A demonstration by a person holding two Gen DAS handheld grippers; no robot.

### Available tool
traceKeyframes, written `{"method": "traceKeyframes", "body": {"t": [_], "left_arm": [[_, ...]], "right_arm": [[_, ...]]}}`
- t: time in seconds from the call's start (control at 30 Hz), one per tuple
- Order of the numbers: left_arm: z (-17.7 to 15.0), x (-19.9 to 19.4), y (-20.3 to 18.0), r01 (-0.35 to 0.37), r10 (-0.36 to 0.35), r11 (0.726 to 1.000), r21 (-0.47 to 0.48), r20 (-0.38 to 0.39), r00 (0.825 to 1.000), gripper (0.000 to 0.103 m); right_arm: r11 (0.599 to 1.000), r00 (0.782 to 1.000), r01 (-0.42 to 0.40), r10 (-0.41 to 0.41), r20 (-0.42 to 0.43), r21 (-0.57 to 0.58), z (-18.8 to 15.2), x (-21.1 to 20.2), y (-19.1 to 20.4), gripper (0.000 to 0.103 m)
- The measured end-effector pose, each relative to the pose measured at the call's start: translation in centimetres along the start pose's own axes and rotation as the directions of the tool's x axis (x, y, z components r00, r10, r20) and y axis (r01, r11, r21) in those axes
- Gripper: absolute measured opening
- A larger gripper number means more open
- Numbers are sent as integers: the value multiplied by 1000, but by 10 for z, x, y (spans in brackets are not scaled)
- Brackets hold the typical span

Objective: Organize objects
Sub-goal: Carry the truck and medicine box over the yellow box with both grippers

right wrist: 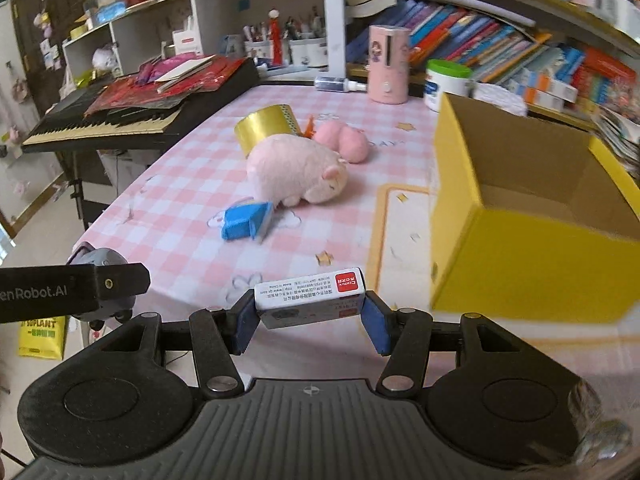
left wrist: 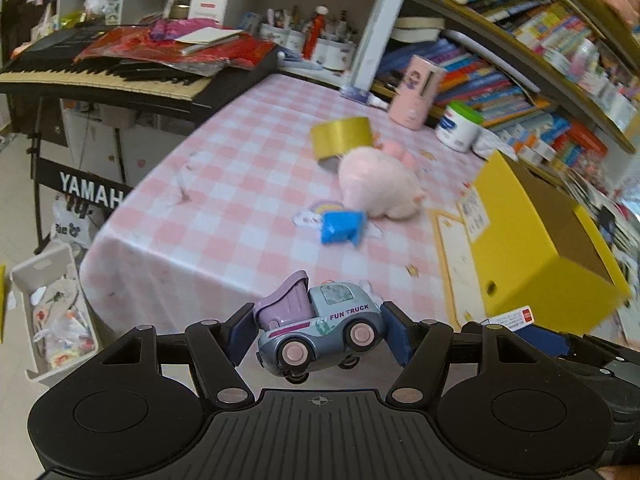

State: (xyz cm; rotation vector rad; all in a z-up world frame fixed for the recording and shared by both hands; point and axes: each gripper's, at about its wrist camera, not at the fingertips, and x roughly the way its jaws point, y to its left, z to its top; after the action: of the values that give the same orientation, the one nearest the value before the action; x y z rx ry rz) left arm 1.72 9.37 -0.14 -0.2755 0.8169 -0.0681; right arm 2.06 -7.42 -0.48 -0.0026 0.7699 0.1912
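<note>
My left gripper [left wrist: 318,330] is shut on a grey-blue toy truck [left wrist: 320,326] with a purple bed, held above the table's near edge. My right gripper [right wrist: 310,312] is shut on a small white box [right wrist: 310,294] with a red label, held above the table. The open yellow cardboard box [right wrist: 532,256] stands on the table to the right; it also shows in the left wrist view [left wrist: 536,248]. A pink plush pig [right wrist: 298,170], a blue object [right wrist: 246,222], a gold tape roll [right wrist: 266,126] and a pink soft toy [right wrist: 344,138] lie mid-table.
The pink checked tablecloth [right wrist: 192,200] covers the table. A keyboard piano [right wrist: 120,116] with red papers stands at the left. A pink cylinder [right wrist: 388,64], a white jar [right wrist: 446,82] and bookshelves [right wrist: 520,52] line the back. A white bin [left wrist: 52,312] sits on the floor.
</note>
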Motion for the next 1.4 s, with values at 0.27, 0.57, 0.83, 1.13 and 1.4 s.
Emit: {"method": "traceKeyframes", "body": {"t": [0.27,0.57,0.83,1.13,1.4], "left_arm": [[-29,-9,-32,111,-106,988,103,-57,993,66],[-43,-10,-77,217,-198,948,233,-100,975,66],[-49,0,-114,283,-251,912,296,-141,958,66],[-44,7,-142,297,-266,893,338,-134,954,66],[-38,18,-155,292,-259,894,340,-139,956,66]], "right_arm": [[990,996,93,-92,-11,104,-50,-42,-19,52],[942,977,211,-209,-36,260,-84,-77,-56,52],[906,960,276,-275,-48,322,-98,-93,-82,52],[884,951,304,-304,-56,355,-95,-96,-113,52],[889,955,293,-290,-64,350,-86,-86,-129,52]]}}
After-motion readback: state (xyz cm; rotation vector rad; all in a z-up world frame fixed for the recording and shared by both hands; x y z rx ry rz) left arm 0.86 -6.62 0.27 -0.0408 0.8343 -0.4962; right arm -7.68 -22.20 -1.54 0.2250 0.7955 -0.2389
